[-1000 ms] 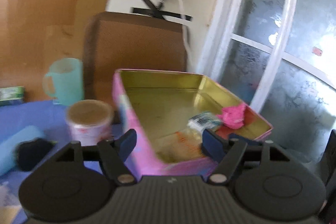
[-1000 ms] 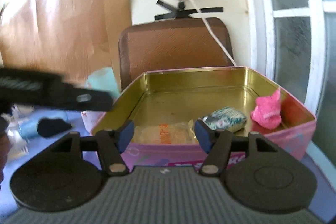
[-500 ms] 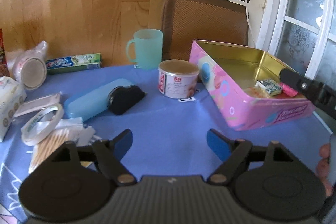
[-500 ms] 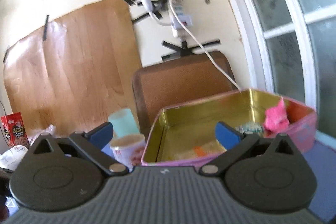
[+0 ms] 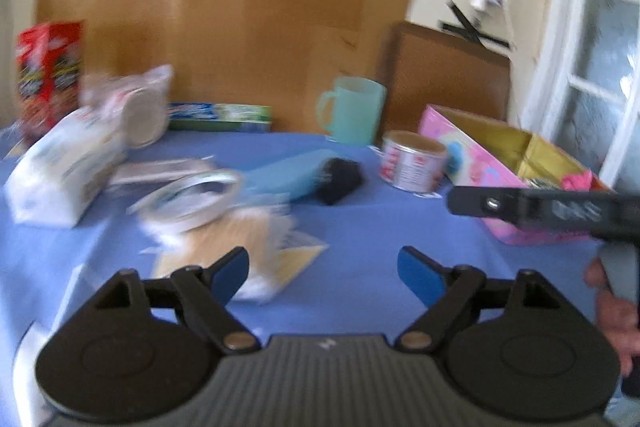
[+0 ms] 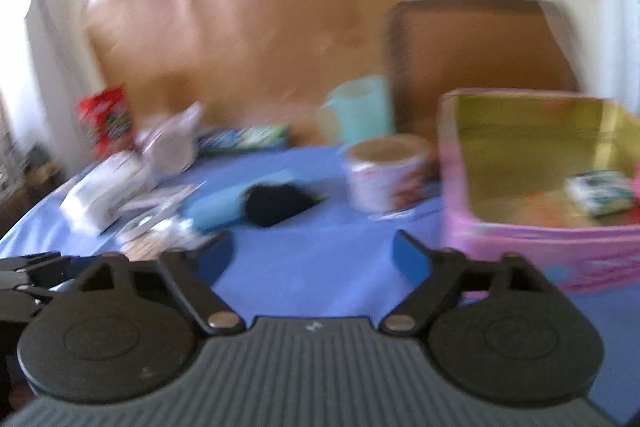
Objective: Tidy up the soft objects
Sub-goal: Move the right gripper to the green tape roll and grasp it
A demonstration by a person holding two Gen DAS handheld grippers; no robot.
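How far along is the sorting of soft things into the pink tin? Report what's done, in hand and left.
Done: the pink tin already holds a small patterned packet and a pink item.
In hand: nothing. The left gripper is opening and the right gripper closing, both empty over the blue cloth.
Left: the white tissue pack and the cotton swab bag remain outside the tin.

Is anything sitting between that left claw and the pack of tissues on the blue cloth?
Partly. The left gripper, empty and opening, hangs over the cloth. Toward the tissue pack lie a bag of cotton swabs and a tape roll. A lifted approach would likely clear them.
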